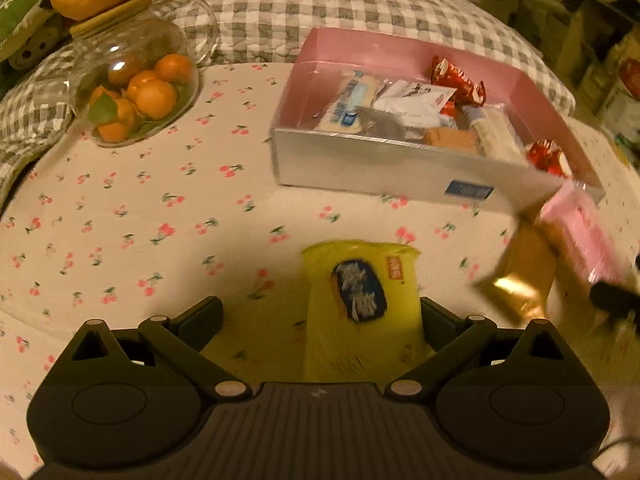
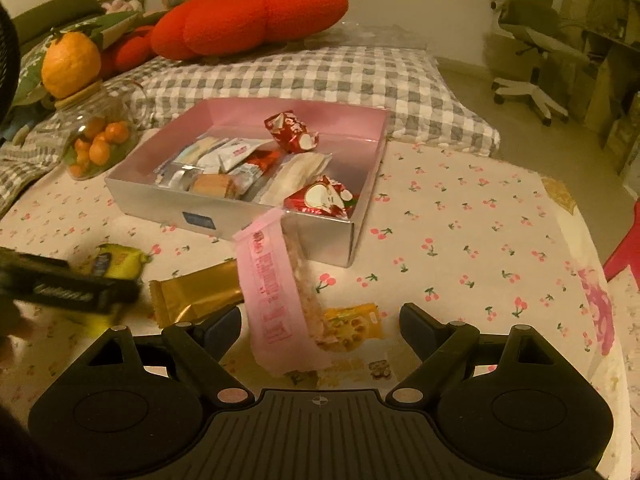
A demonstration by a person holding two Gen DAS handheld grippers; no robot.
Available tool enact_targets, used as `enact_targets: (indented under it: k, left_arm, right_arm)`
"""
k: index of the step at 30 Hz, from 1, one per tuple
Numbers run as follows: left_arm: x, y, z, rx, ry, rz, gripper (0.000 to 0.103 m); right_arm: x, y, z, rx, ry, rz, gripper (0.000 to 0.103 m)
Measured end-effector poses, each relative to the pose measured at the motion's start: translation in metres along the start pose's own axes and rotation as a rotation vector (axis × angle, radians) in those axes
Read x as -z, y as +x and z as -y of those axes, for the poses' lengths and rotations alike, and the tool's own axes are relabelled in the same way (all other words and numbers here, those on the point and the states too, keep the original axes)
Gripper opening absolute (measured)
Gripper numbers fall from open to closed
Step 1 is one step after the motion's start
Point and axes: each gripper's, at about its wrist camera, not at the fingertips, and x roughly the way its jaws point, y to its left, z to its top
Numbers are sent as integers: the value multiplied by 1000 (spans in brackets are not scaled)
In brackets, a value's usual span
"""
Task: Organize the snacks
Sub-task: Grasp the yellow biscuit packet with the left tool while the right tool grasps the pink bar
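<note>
Black ribbed gripper (image 1: 320, 316), silver rivets

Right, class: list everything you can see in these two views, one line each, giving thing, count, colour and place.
Snack box: one, silver outside, pink inside, on the cloth, holding wrapped snacks.
Red packets: two, red and white, inside the box.
Pink packet: one, between the right gripper's open fingers, not clamped.
Gold bar: one, gold, on the cloth left of the pink packet.
Yellow packet: one, yellow, between the left gripper's fingers.
Orange-yellow packet: one, under the pink packet.
Glass jar: one, clear, lying sideways with small oranges.
Tablecloth: one, white, cherry print.
Red cushion: one, behind.
Left gripper: black, open.
Right gripper: black, open.
</note>
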Motion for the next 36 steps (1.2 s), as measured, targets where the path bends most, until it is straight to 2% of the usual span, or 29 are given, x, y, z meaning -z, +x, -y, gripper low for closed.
enact_targets:
  k: [5, 12, 18, 24, 27, 30, 36]
  left_arm:
    - [5, -3, -16, 16, 24, 10, 100]
    - [11, -7, -17, 82, 93, 65, 94]
    - [11, -7, -13, 137, 150, 101, 84]
    - [12, -8, -12, 134, 172, 102, 74]
    - [11, -8, -14, 135, 171, 103, 67]
    - [11, -10, -14, 139, 179, 106, 59]
    - [13, -12, -16, 137, 176, 109, 52]
  right_arm:
    - [2, 2, -3, 15, -22, 1, 88]
    - [1, 5, -14, 29, -72, 20, 88]
    - [0, 8, -26, 47, -158, 55, 88]
    - [-3, 13, -32, 54, -188, 67, 85]
    - [-5, 16, -32, 62, -188, 67, 77]
    - [-6, 17, -31, 55, -176, 60, 63]
    - [-5, 18, -35, 43, -183, 44, 38]
